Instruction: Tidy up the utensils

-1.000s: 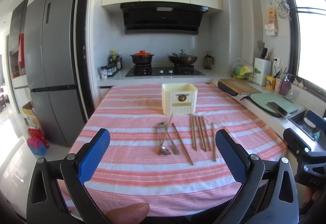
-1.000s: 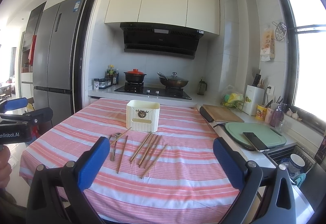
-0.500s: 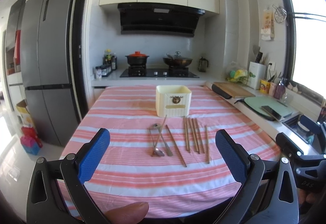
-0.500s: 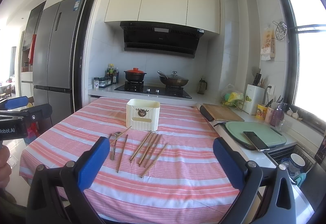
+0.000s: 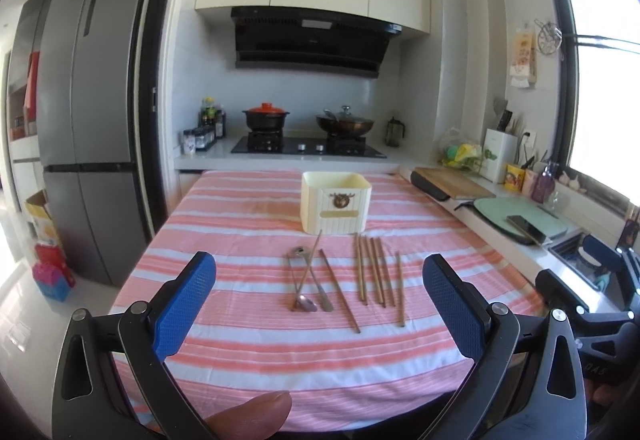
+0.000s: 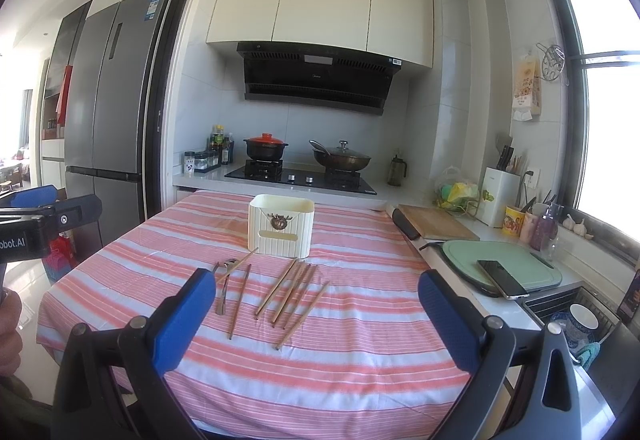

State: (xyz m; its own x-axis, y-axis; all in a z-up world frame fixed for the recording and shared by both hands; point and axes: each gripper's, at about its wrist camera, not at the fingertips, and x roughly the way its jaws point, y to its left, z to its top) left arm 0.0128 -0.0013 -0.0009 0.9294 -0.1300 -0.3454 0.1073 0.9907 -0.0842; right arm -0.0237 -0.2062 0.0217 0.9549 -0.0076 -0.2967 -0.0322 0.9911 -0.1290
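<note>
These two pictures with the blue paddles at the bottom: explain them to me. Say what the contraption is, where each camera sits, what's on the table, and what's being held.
A person holds a hand tool in each hand, each a two-finger gripper with a camera looking along its blue fingers. One picture comes from the left gripper, the other from the right gripper. Both are open and hold nothing. On the striped tablecloth stands a cream utensil holder. In front of it lie loose wooden chopsticks and, left of them, a few metal spoons with more chopsticks. Nothing has been picked up yet.

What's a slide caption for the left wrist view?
Open left gripper faces spoons and chopsticks lying before a cream holder on striped table.
</note>
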